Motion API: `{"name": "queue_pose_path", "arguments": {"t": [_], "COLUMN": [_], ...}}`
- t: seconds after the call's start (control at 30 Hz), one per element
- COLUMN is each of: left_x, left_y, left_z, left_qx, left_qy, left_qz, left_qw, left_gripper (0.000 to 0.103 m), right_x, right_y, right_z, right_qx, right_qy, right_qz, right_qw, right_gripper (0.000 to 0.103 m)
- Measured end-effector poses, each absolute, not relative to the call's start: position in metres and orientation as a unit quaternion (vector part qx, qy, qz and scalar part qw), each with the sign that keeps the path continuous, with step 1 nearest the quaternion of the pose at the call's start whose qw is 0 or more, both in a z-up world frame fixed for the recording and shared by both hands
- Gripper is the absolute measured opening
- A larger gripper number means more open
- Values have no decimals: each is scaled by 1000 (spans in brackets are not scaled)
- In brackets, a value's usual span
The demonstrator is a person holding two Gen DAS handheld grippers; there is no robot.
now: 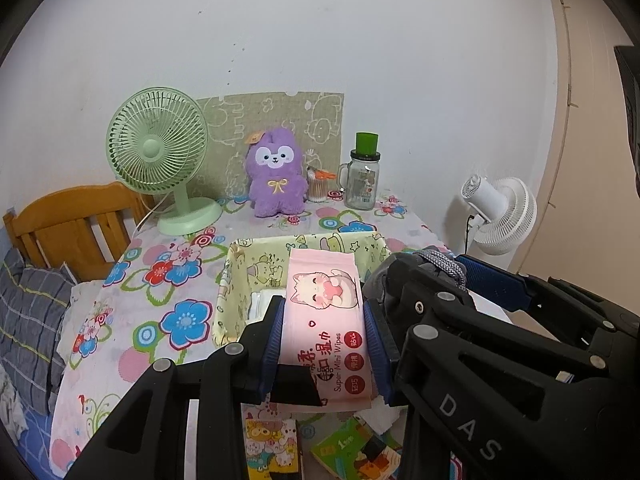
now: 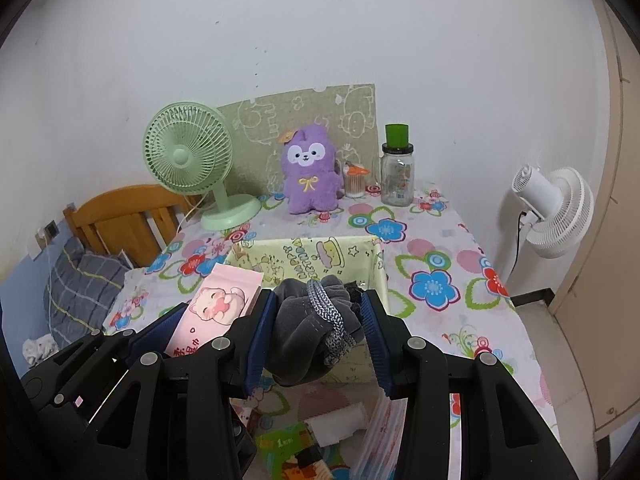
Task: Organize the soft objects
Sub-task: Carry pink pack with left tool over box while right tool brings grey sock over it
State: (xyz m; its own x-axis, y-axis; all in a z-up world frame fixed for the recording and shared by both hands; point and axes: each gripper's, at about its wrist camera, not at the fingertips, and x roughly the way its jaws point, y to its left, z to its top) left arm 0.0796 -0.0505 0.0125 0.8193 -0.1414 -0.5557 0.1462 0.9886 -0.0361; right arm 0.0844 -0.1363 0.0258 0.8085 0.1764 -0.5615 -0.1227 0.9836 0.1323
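My left gripper (image 1: 324, 340) was clamped on a flat pink pack of wet wipes printed with a cartoon cat (image 1: 326, 320), holding it above the near edge of the pale yellow fabric storage box (image 1: 260, 258). My right gripper (image 2: 318, 328) pinched a soft grey velvet drawstring pouch with a braided grey cord (image 2: 304, 332), also raised over that box (image 2: 304, 258). Something white lay inside the box, possibly another pack. A purple plush toy (image 1: 276, 174) sat upright at the back of the flower-print tablecloth (image 1: 160, 300).
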Motion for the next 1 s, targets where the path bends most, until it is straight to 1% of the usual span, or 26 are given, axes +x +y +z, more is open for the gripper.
{"name": "queue_pose_path", "arguments": {"t": [0.4,1.0], "left_x": [109,151], "left_y": [-52,-48], "left_z": [13,1], "left_qx": [3,-1], "left_qy": [296,311], "left_qz": [-72,-58], "left_qw": [952,949], "left_gripper": [39,40], "right_x": [108,160], "right_y": [-138,-135], "right_z": [28,13], "right_qx": [45,48], "right_qy": [304,317], "right_qz": [81,94], "right_qw": [948,943], "right_gripper": [47,47]}}
